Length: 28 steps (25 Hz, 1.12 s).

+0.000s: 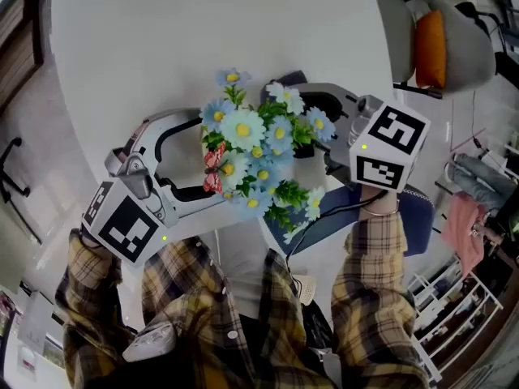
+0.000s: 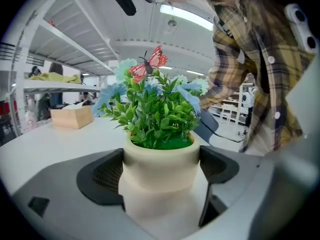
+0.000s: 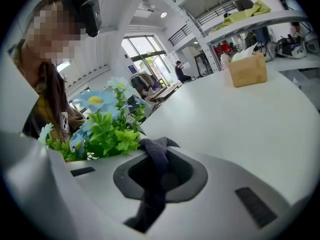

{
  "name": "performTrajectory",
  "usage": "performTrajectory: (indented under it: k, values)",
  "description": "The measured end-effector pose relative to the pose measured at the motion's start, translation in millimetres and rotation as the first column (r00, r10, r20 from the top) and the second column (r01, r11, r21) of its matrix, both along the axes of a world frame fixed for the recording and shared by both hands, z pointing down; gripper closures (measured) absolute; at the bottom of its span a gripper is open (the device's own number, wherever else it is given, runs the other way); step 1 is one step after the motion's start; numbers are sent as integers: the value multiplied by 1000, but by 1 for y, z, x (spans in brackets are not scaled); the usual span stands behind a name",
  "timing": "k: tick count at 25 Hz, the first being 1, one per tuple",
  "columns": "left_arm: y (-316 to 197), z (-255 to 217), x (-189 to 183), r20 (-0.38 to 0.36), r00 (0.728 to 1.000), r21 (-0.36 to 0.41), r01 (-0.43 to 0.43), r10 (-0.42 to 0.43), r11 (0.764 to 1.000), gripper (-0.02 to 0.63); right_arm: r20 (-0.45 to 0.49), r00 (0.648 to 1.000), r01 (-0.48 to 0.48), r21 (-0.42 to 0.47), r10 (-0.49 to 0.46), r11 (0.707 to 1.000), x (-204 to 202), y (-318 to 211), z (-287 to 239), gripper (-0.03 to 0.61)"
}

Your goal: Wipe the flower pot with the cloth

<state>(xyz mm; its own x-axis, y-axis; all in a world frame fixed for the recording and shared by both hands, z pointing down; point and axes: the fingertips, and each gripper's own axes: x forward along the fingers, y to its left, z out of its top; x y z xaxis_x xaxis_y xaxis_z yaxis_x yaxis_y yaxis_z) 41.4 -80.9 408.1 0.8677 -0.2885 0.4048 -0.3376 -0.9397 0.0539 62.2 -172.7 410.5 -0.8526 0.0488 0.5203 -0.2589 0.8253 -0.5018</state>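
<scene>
Flower pot [image 2: 161,159], near the table [image 1: 162,39] edge, is clamped by left gripper [image 2: 161,174]; right gripper [image 3: 157,173] pinches cloth [image 3: 154,151].

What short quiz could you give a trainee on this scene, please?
1. True or false: the left hand-held gripper has its jaws closed on the pot.
2. What does the right hand-held gripper hold? A) a sponge B) the cloth C) nothing
3. Fill in the blank: a red ___ sits on top of the flowers.

Key: 1 true; 2 B, the dark cloth is pinched between its jaws; 3 butterfly.
</scene>
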Motion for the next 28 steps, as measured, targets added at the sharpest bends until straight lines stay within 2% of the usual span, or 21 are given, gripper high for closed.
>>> performTrajectory:
  k: [3,7,9,11,15,19,21,25,28]
  values:
    - [6,6,-11,28,990,7,140,-140,990,137,1,999,-36,-2,36,999,3,3,0,563]
    - [21,9,-24,44,969,-28,245,-244,969,137,-2,999,-43,3,43,999,2,14,-2,563]
    - [24,2,-31,54,950,-45,309,-307,950,137,-7,999,-43,8,43,999,2,19,-6,563]
    - [25,-3,-33,54,915,-81,403,-399,912,138,-11,999,-52,11,52,999,4,20,-7,563]
    - [31,-2,-21,34,818,-134,573,-574,809,138,-9,997,-82,9,83,997,8,20,-3,563]
    - [33,-6,-2,-24,721,-152,682,-693,715,138,-5,994,-109,14,109,994,8,22,-3,563]
    - [29,-9,6,-49,679,-158,718,-732,677,138,-7,993,-118,19,118,993,9,22,-4,563]
    - [19,-11,13,-74,633,-133,760,-771,637,138,-6,991,-132,25,132,991,11,22,-5,563]
    - [14,-11,11,-73,621,-120,771,-781,625,138,3,992,-124,25,124,992,12,25,-6,563]
